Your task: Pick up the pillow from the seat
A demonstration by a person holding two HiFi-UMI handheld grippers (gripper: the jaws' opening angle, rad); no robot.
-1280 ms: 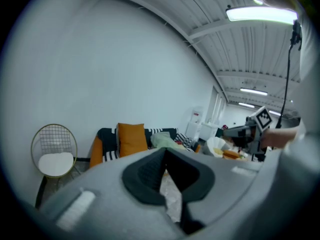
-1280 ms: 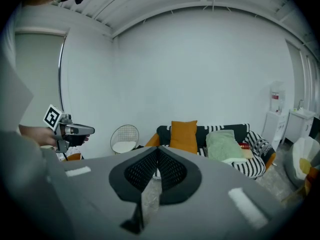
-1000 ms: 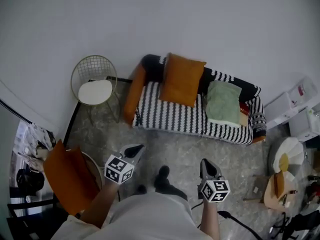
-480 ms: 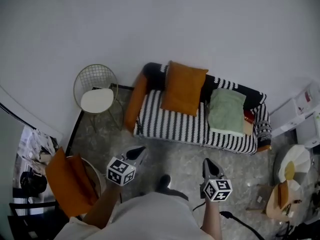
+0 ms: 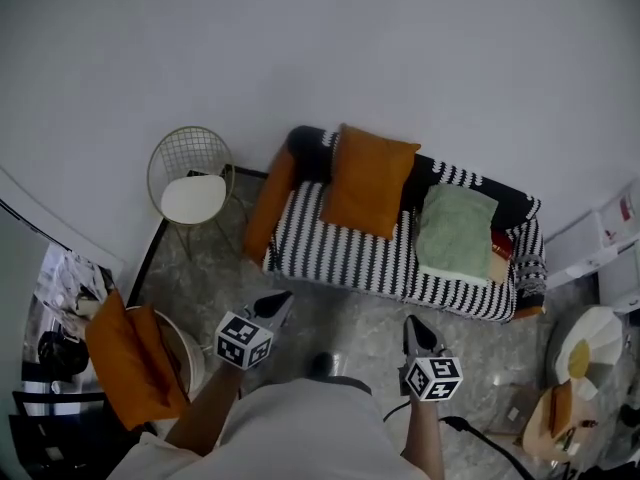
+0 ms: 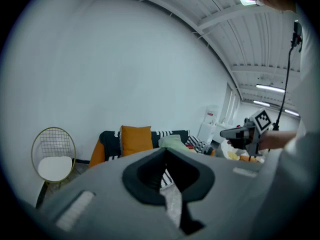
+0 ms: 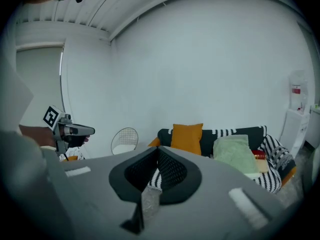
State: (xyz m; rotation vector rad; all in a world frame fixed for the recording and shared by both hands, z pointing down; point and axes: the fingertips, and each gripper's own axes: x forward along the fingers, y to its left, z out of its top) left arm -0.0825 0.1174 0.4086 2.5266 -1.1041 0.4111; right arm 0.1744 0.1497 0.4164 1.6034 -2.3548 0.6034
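1. The left gripper point(image 5: 277, 300) is held low in the head view, above the grey speckled floor point(image 5: 350, 303). Its jaws are pressed together with nothing between them.
2. The right gripper point(image 5: 410, 324) is held beside it, well apart from it. Its jaws are likewise closed and empty.
3. Both grippers point toward the black-and-white striped sofa point(image 5: 340, 243), which stands against the plain white wall point(image 5: 300, 48), and neither touches it.
4. A square orange fabric pillow point(image 5: 370, 180) stands upright on the sofa seat, leaning on the backrest left of the middle.
5. A pale green soft pillow point(image 5: 455, 233) lies on the seat to the right of the orange one, its top edge against the backrest. The two pillows are near each other; whether they touch cannot be told.
6. A long orange cushion point(image 5: 268, 203) leans against the left end of the sofa.
7. A round gold wire chair with a white seat pad point(image 5: 180, 143) stands left of the sofa, near the wall.
8. Two more flat orange cushions point(image 5: 125, 363) rest at the lower left, beside the person's left arm.
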